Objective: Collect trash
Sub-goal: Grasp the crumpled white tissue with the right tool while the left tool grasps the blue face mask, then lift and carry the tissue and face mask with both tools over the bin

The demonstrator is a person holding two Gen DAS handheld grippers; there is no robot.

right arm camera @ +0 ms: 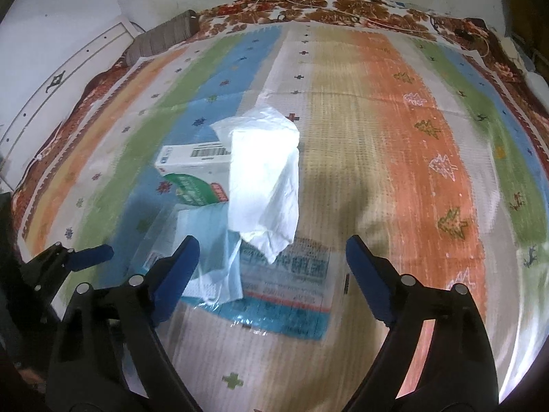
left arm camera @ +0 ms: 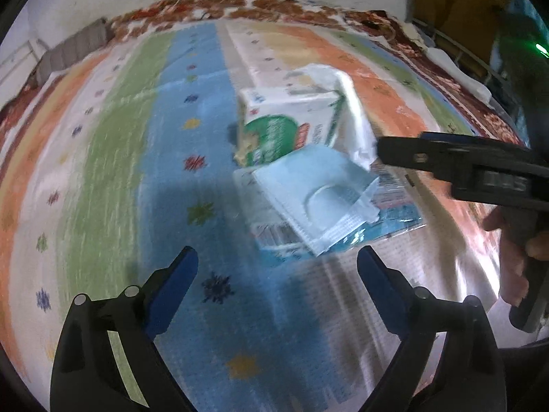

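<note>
We hold both claws spread over the striped mat [right arm camera: 343, 130], nothing between their jaws: the left claw [left arm camera: 278, 267] and the right claw [right arm camera: 272, 257]. Near the mat's middle the trash lies piled (all touching): a white carton [right arm camera: 192, 171], crumpled white tissue [right arm camera: 264, 171], a pale blue packet [left arm camera: 315, 195] and a printed plastic wrapper [right arm camera: 291, 295].

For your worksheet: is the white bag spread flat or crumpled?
Crumpled: the white bag lies bunched and creased, draped over the box.
</note>
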